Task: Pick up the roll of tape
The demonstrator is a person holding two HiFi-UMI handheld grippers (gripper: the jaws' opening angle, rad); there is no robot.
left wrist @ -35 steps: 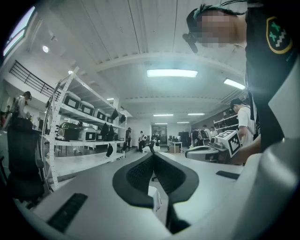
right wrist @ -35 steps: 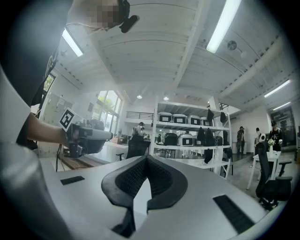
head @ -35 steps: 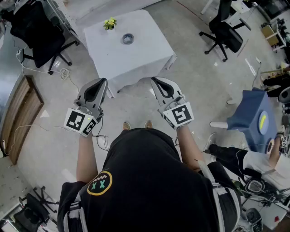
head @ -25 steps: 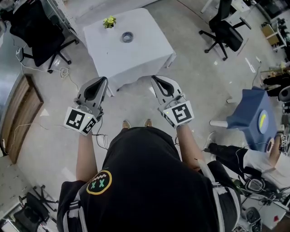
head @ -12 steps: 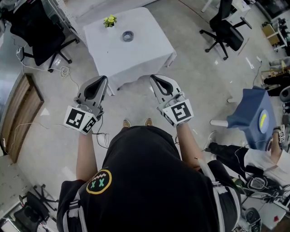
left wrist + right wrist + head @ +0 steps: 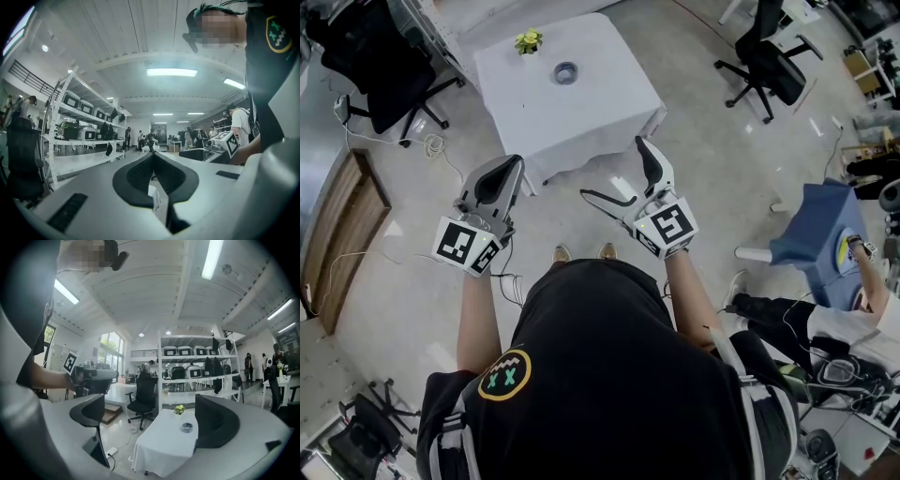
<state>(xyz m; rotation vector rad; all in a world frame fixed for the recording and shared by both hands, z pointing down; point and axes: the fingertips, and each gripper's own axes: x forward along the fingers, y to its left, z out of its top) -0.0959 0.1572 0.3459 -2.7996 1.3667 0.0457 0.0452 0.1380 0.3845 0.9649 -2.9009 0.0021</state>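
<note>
Standing well back from a white-draped bench (image 6: 581, 122), a person holds a gripper in each hand, both pointing level toward it, with the job of picking up the tape (image 6: 565, 72) not yet past its first step. The tape, a small grey ring, lies flat on the far half of the bench, near a little bunch of yellow flowers (image 6: 528, 41) at the far edge but apart from them.

The right gripper (image 6: 613, 169) is opening, its jaws spread wide with only air between them. In its own view the tape (image 6: 187, 427) shows in the gap, just inside the right jaw (a matter of sightline, not reach, since bare floor (image 6: 548, 211) lies between the person and the bench). The left gripper (image 6: 514, 162) hangs at about the same height, its jaws drawn together tip to tip and holding nothing.

Judged from this, the step in hand is readying the right gripper before any approach. The next move calls for a walk up to the near edge of the bench. After that comes a reach over the cloth to bring the open jaws down on either side of the ring, or one inside and one outside its wall, before closing. The cloth hangs loose, so a low, dragging approach could snag it and shift the tape.
</note>
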